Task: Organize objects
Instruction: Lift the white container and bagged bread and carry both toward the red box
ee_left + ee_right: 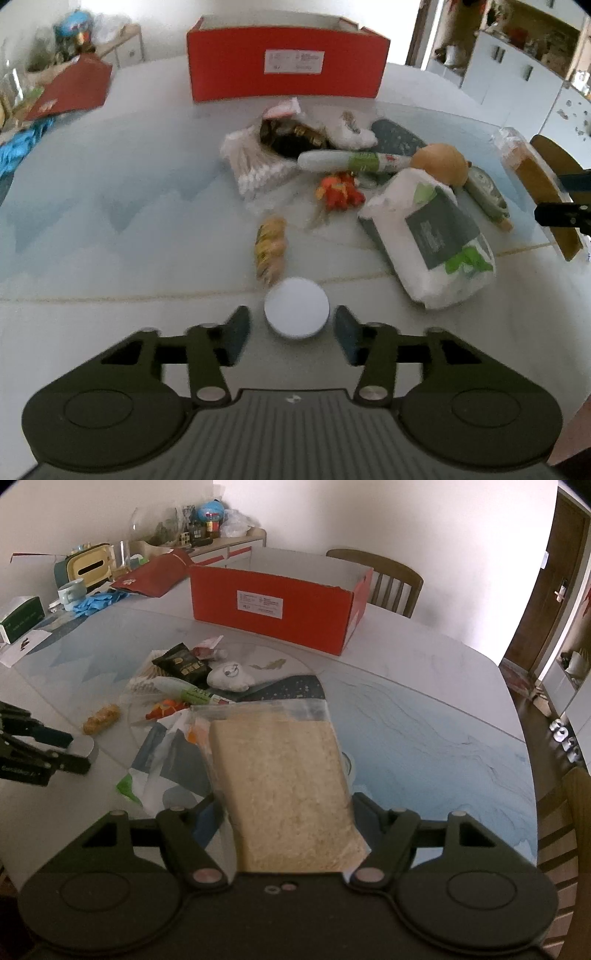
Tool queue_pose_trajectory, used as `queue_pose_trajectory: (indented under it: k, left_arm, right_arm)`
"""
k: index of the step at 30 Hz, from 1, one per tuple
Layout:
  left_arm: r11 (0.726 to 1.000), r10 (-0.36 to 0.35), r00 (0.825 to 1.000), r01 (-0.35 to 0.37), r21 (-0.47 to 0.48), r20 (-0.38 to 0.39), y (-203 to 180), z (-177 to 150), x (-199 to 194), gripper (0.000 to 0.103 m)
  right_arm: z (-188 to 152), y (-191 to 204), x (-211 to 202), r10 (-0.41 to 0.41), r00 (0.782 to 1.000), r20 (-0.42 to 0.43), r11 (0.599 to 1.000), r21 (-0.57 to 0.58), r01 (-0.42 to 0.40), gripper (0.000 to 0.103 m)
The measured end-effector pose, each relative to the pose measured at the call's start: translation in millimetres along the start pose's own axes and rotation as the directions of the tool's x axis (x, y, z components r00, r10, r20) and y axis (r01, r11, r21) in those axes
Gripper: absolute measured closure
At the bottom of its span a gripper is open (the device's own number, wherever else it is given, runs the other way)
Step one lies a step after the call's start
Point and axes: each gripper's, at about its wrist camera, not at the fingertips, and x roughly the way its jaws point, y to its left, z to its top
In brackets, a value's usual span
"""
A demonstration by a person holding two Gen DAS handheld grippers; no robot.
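1. We take the red cardboard box [280,605] as our landmark: a long, open-topped carton with a white label on its near wall, standing at the far side of the table [424,701].
2. Our left gripper [291,326] hangs over the table's near edge, well short of the box. Its jaws stand apart around a flat, round, white disc [296,308]; the pads are clear of the disc's rim on both sides.
3. Our right gripper [286,819] grips a clear plastic bag [284,782] packed with a pale, grainy, brick-shaped block; the bag points toward the box.
4. The table is smooth and glossy, printed in pale blue and white, with rounded corners. White walls, a wooden chair [391,579] behind the box and a dark door to its right make up the room.
5. Between the grippers and the box lies a loose heap: a soft white packet with a dark label [432,236], a bag of cotton swabs [255,166], a white tube [351,161], an orange crinkled wrapper [340,190], a knobbly yellow snack [270,247] and a round tan object [439,162].
6. Left of the box, a red lid [155,578] leans among clutter.
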Motion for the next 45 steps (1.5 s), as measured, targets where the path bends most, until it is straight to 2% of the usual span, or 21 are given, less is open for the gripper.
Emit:
queue_pose_trajectory:
  k: [3,5,8,12,13,15,20,25,30,36,45]
  left_arm:
    - [0.999,-0.032,0.999,0.031,-0.040,-0.020,1.9,-3.7,-5.3,0.046]
    - [0.998,-0.052,0.998,0.051,-0.029,-0.019,-0.7,-5.1,-6.7,0.046]
    - [1.000,-0.001,1.000,0.001,0.024,-0.017,-9.4,-4.0,-2.3,0.046]
    - [1.000,-0.007,1.000,0.007,0.029,0.002,-11.7,1.1,2.8,0.046]
    - [0.999,0.000,1.000,0.000,0.038,0.003,-13.1,2.2,3.9,0.047]
    - [0.998,0.023,1.000,-0.023,0.059,0.013,-15.5,3.8,4.8,0.066]
    - [0.998,0.002,1.000,-0.003,0.058,0.014,-15.3,6.1,-0.3,0.066]
    - [0.998,-0.045,0.998,0.043,0.041,0.049,-21.2,14.6,-24.7,0.066]
    - [0.995,-0.081,0.991,0.073,0.070,0.110,-29.2,36.9,-44.5,0.066]
    - [0.988,-0.122,0.981,0.106,0.115,0.150,-23.9,72.8,-48.1,0.066]
    - [0.980,-0.143,0.970,0.110,0.169,0.197,8.0,158.7,-34.0,0.066]
  right_arm:
    - [-0.1,0.9,-0.4,0.002,1.000,0.004,1.000,0.000,-0.002,0.029]
    - [0.1,1.9,-0.6,0.001,1.000,0.006,1.000,0.001,-0.001,0.029]
    - [0.3,3.5,-1.2,0.003,1.000,0.006,1.000,0.000,-0.003,0.029]
    - [0.7,5.2,-2.6,0.002,1.000,0.006,1.000,-0.004,-0.002,0.029]
    - [0.7,5.8,-3.2,0.000,1.000,0.007,1.000,-0.005,0.000,0.029]
    - [0.2,6.6,-4.5,-0.001,1.000,0.008,1.000,-0.008,0.001,0.029]
    - [-0.7,7.8,-8.8,-0.006,1.000,0.007,1.000,-0.015,0.006,0.029]
    - [4.5,9.3,-15.0,0.001,1.000,0.012,1.000,-0.023,-0.001,0.029]
    - [20.2,13.2,-18.2,0.006,1.000,0.027,0.999,-0.037,-0.005,0.029]
    - [52.8,15.5,-16.6,0.008,0.999,0.047,0.999,-0.035,-0.006,0.030]
    - [126.4,11.3,7.3,-0.011,0.999,0.041,1.000,0.005,0.011,0.035]
